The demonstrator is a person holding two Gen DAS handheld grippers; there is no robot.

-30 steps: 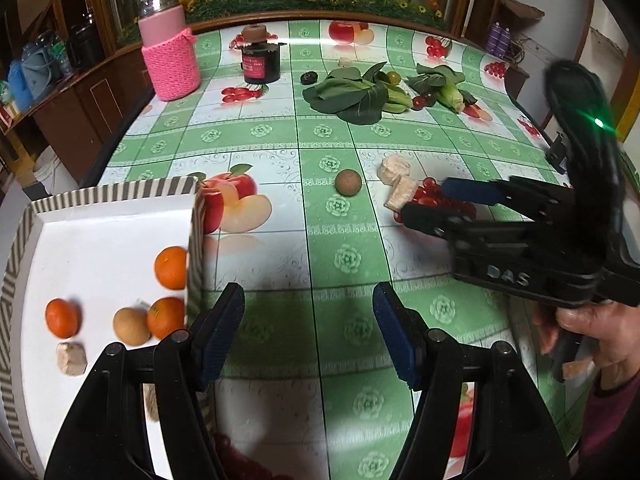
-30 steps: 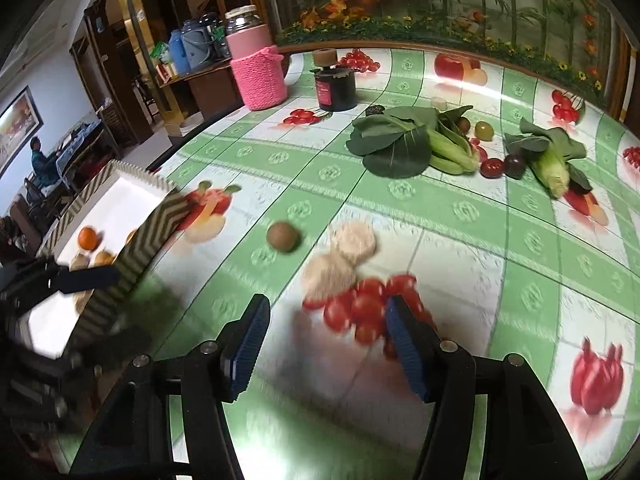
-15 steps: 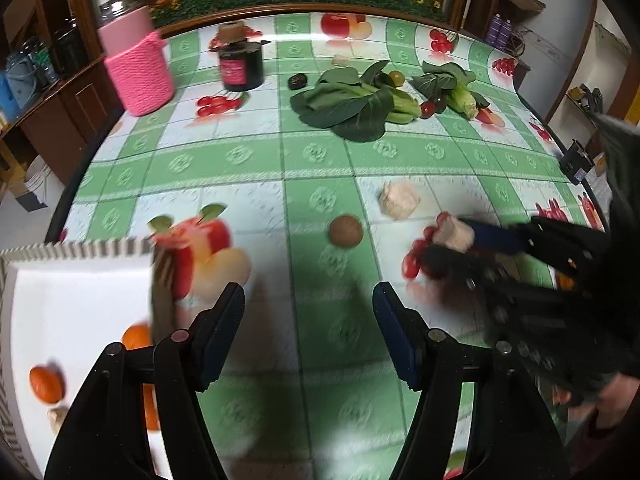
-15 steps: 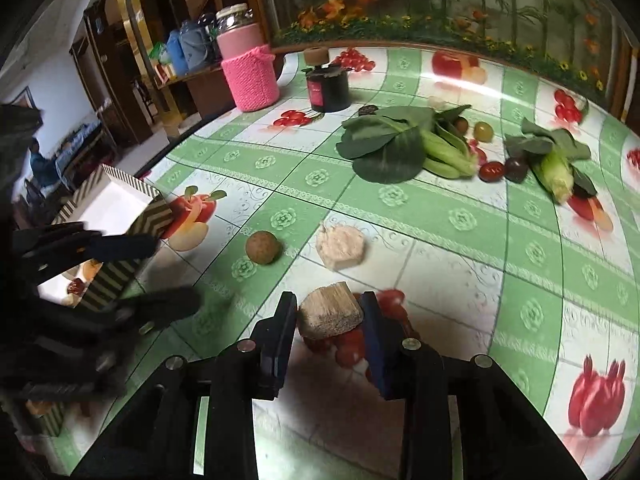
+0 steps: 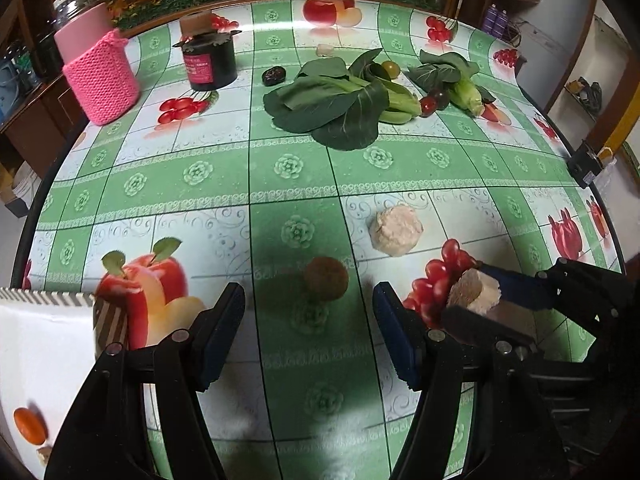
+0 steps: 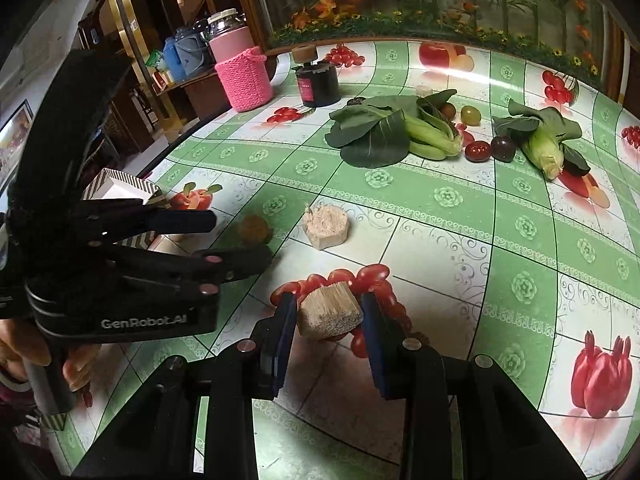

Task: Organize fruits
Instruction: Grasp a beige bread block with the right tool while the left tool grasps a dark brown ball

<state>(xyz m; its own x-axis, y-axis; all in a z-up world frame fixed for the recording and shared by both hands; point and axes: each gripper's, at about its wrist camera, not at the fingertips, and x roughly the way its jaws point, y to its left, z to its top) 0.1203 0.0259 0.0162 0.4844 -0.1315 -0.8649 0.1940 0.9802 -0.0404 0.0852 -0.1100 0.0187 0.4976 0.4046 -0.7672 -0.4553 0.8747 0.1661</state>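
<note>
Two pale fibrous chunks on the tablecloth side: one cut chunk (image 6: pixel 329 311) pinched between the blue pads of the right gripper (image 6: pixel 329 322), pressed on both flanks, over the printed red cherries; one rounder chunk (image 6: pixel 326 226) lying free just beyond. One brown round fruit (image 5: pixel 326 279) on a green square, ahead of the left gripper (image 5: pixel 309 330) and centred on the gap, untouched; jaws there half spread and closing, nothing between the pads. Striped white tray (image 5: pixel 48 344) at the left edge, holding one visible orange fruit (image 5: pixel 29 426) and a pale scrap below it. Farther back: two bunches of leafy greens (image 5: pixel 332 104), one red fruit (image 6: pixel 477 151), one dark fruit (image 6: pixel 503 147), one green fruit (image 6: pixel 470 114); one black jar (image 5: pixel 208 62); one pink knitted jar (image 5: pixel 98 68).
</note>
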